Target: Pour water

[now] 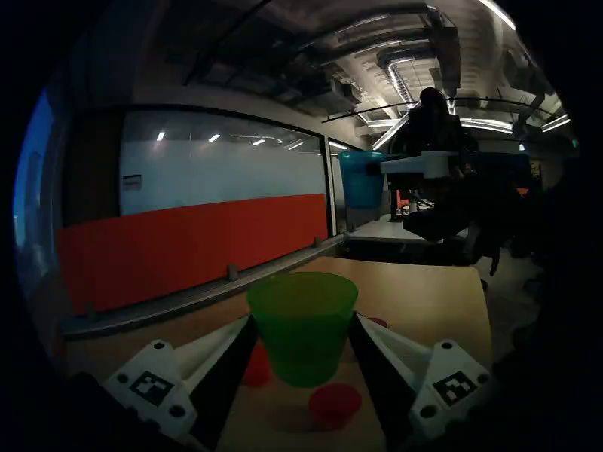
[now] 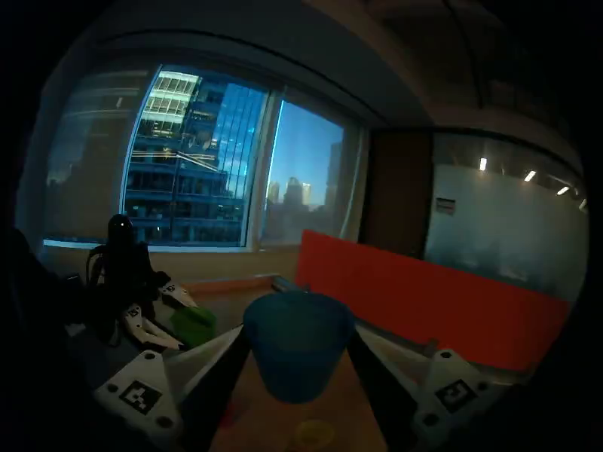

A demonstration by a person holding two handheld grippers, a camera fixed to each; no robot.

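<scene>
A green cup (image 1: 303, 331) stands upright between the fingers of my left gripper (image 1: 301, 320), which is shut on it above the wooden table (image 1: 430, 301). In the right gripper view a blue cup (image 2: 298, 346) sits upright in my right gripper (image 2: 298, 331), shut on its sides. From the left gripper view the right gripper (image 1: 418, 166) hangs far off and higher with the blue cup (image 1: 360, 179). From the right gripper view the left gripper (image 2: 154, 316) is at the lower left with the green cup (image 2: 193, 325). I cannot tell whether either cup holds water.
Small red cups (image 1: 334, 403) (image 1: 256, 369) stand on the table below the green cup. A yellow round thing (image 2: 313, 435) lies below the blue cup. A red partition (image 1: 196, 241) and glass wall run along the table's far side. Windows (image 2: 196, 158) lie beyond.
</scene>
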